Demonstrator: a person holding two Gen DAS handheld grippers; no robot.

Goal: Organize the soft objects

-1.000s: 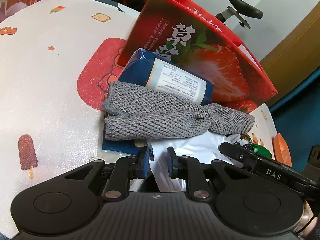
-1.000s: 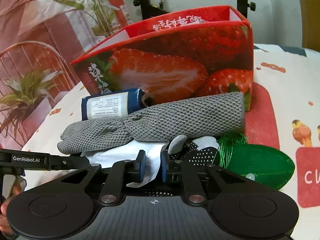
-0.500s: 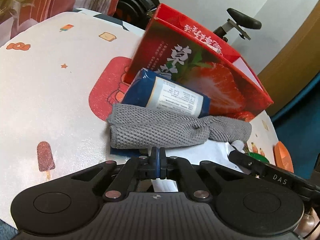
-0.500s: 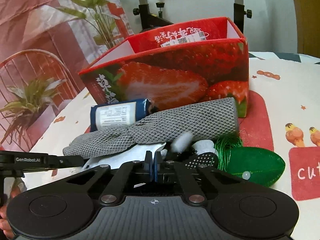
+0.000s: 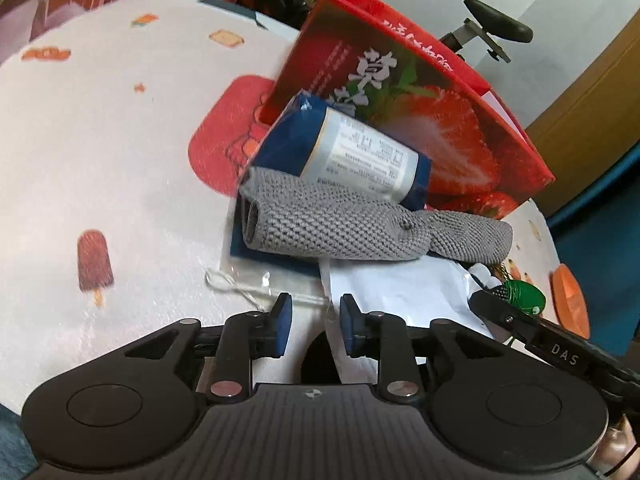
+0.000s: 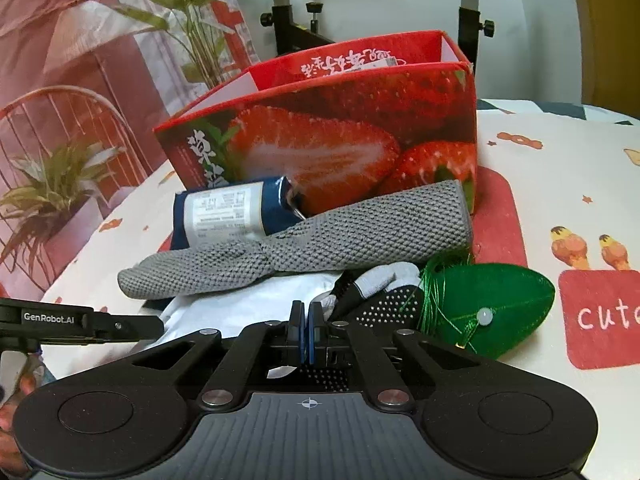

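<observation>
A grey knitted cloth (image 5: 360, 232) (image 6: 320, 240) lies across a pile in front of the red strawberry box (image 5: 440, 120) (image 6: 340, 140). A blue packet (image 5: 352, 152) (image 6: 228, 212) leans on the box behind it. Under the cloth lies a white plastic bag (image 5: 392, 292) (image 6: 240, 304). My left gripper (image 5: 316, 312) is opening; the bag's left edge lies between its pads, untouched. My right gripper (image 6: 306, 316) is shut, its pads together on the bag's near edge. A black dotted glove (image 6: 388, 304) and a green leaf-shaped piece (image 6: 492, 304) lie to its right.
A clear pouch with a white string (image 5: 256, 280) pokes out left of the pile. The printed tablecloth (image 5: 100, 140) spreads to the left, and its far right part (image 6: 560, 184) carries only prints. Exercise-bike frames (image 6: 288, 20) and plants (image 6: 52, 184) stand behind the table.
Both grippers closed on the white bag half a second ago. The left one has since come apart off the bag; the right one stays shut and has drawn back slightly.
</observation>
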